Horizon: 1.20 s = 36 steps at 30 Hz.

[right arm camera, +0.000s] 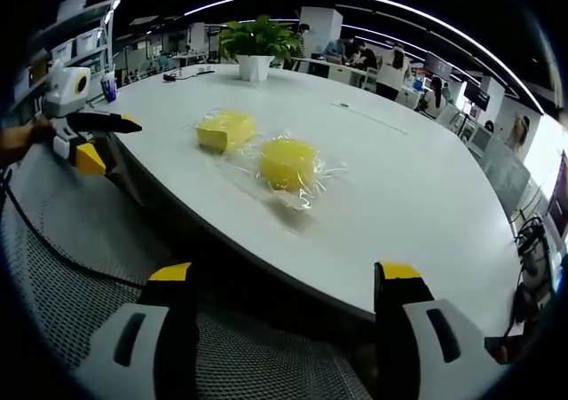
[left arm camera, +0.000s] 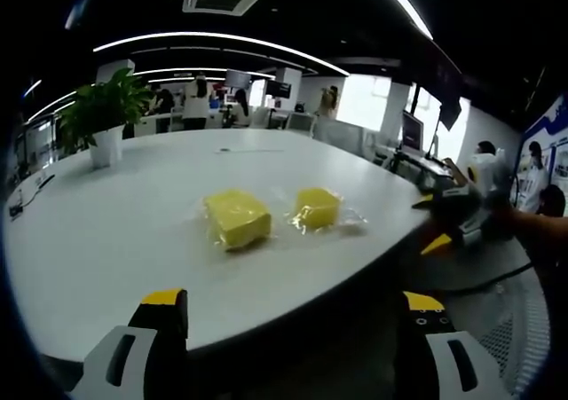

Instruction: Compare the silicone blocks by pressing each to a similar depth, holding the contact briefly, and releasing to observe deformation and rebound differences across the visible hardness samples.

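Two yellow silicone blocks in clear wrap lie on the white table [left arm camera: 133,231]. The squarer block [left arm camera: 237,218] [right arm camera: 224,129] lies beside the smaller block [left arm camera: 317,207] [right arm camera: 287,162], whose wrap is crinkled. My left gripper [left arm camera: 293,307] is open, short of the table's near edge, with nothing between its jaws. It also shows at the left of the right gripper view, the left gripper [right arm camera: 99,141] held by a hand. My right gripper [right arm camera: 284,280] is open and empty, off the table edge. In the left gripper view the right gripper [left arm camera: 437,223] is at the right.
A potted plant [left arm camera: 105,116] [right arm camera: 257,41] stands at the table's far side. People sit at desks behind. A black cable [right arm camera: 53,249] runs over a metal mesh surface [right arm camera: 266,364] below the table's rounded edge [right arm camera: 266,258].
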{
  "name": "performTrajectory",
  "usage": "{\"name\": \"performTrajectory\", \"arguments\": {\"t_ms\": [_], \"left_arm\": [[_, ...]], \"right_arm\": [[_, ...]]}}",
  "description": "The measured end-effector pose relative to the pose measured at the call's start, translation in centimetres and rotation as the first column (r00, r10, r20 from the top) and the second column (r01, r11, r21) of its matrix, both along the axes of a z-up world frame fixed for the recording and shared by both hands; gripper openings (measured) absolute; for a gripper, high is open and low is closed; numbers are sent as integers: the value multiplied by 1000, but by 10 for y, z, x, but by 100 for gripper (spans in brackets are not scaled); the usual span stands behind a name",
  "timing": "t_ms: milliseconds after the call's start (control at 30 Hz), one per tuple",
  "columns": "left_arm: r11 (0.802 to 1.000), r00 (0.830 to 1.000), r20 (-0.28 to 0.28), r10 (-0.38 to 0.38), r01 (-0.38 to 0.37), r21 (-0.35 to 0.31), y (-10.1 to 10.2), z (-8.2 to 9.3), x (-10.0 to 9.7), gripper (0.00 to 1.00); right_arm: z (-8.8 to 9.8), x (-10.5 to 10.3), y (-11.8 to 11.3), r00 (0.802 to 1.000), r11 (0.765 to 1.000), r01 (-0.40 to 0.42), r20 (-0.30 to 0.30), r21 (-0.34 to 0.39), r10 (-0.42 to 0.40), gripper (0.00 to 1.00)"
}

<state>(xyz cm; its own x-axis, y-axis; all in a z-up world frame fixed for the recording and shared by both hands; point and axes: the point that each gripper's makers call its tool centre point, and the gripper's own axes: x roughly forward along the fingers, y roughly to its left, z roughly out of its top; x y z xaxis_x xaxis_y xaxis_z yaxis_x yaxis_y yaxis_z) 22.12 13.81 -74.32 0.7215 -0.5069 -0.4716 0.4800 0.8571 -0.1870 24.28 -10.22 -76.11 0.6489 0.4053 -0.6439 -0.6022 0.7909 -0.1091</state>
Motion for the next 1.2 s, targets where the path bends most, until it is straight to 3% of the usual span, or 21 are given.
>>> {"name": "performTrajectory", "arguments": {"t_ms": [1200], "left_arm": [[1000, 1000, -24, -4, 4, 30, 2, -6, -1, 99]], "right_arm": [[2, 4, -2, 1000, 1000, 13, 17, 4, -13, 74]]}}
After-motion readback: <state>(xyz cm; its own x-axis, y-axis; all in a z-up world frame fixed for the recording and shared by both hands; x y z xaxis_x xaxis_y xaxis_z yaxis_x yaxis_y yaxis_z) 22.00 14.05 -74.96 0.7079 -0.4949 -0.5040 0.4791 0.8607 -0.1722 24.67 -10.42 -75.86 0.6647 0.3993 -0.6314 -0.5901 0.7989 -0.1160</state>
